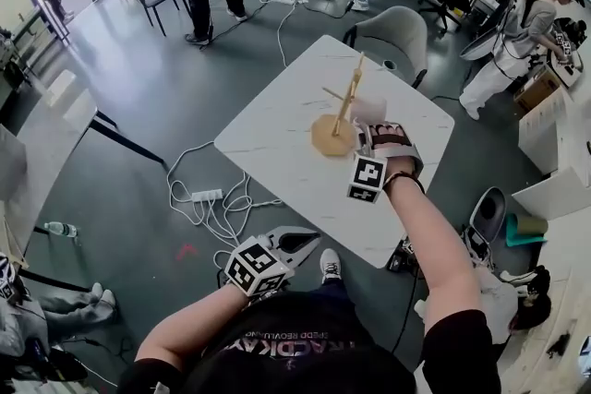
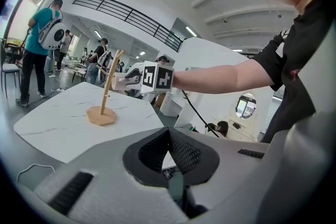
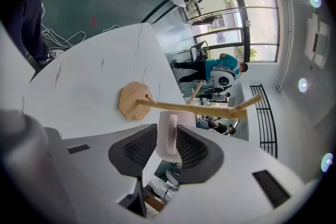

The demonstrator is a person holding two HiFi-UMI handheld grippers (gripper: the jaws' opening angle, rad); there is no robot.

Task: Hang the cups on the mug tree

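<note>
1. The left gripper (image 1: 300,242) has a pale grey shell, black ribbed pads (image 2: 184,152) and a cube (image 1: 251,268) of black-and-white square markers.
2. The right gripper (image 1: 369,126) has the same build and its own marker cube (image 1: 367,178).
3. The person wears a black short-sleeved shirt (image 1: 277,346), with what may be reddish lettering, and a dark wristband (image 1: 404,180).

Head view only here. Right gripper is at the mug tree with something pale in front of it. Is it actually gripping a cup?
Observer: Yes. The right gripper view shows the right gripper shut on a pale pink cup, with a pad against each side.
Operator: Handle on a peg yet?
Observer: No. The handle faces back toward that gripper's camera with nothing through it. The stem of the mug tree lies just beyond the cup.
Operator: Left gripper?
Observer: The left gripper view shows the left gripper with its jaws together and nothing between them.
</note>
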